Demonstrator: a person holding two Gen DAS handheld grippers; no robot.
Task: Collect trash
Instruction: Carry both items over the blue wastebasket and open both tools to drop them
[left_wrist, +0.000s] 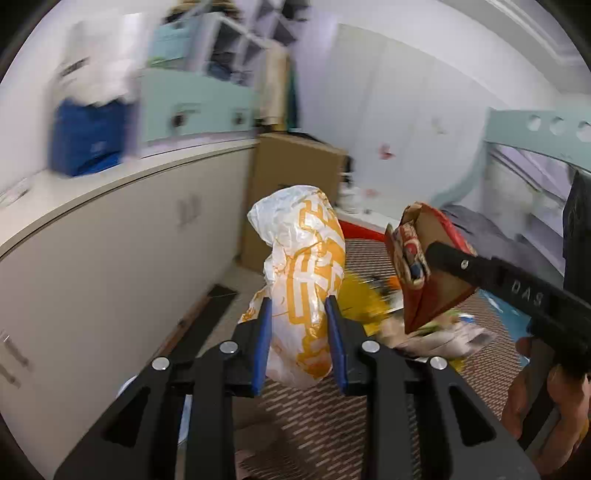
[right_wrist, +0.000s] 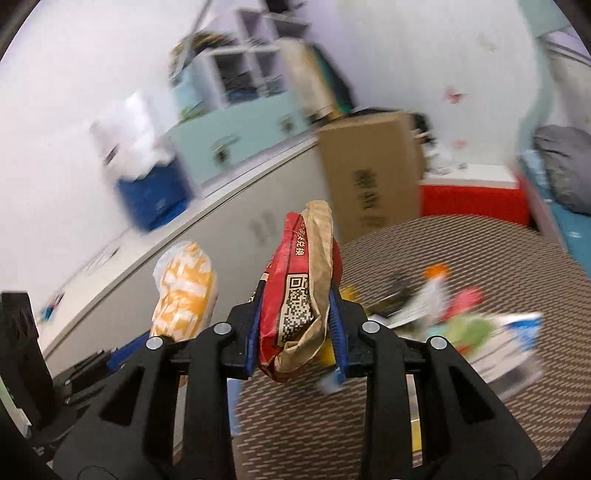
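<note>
Holding one piece of trash in each gripper, the person is standing partway through the collection. The left gripper (left_wrist: 299, 332) is clamping a crumpled white-and-orange wrapper (left_wrist: 303, 273) between its blue pads (left_wrist: 263, 343), lifted above the woven brown mat (left_wrist: 317, 424). The right gripper (right_wrist: 293, 328) is pinching a red-and-brown paper bag (right_wrist: 299, 295), its printed code facing the camera, likewise raised off the mat. Both pieces are being carried side by side, near one another but apart. Remaining litter (right_wrist: 461, 317) is still lying on the mat beyond the right gripper: assorted coloured scraps, too blurred to identify singly. No bin is showing in either view, so depositing appears to be outstanding, and several scraps seem to be awaiting later pickups.
</note>
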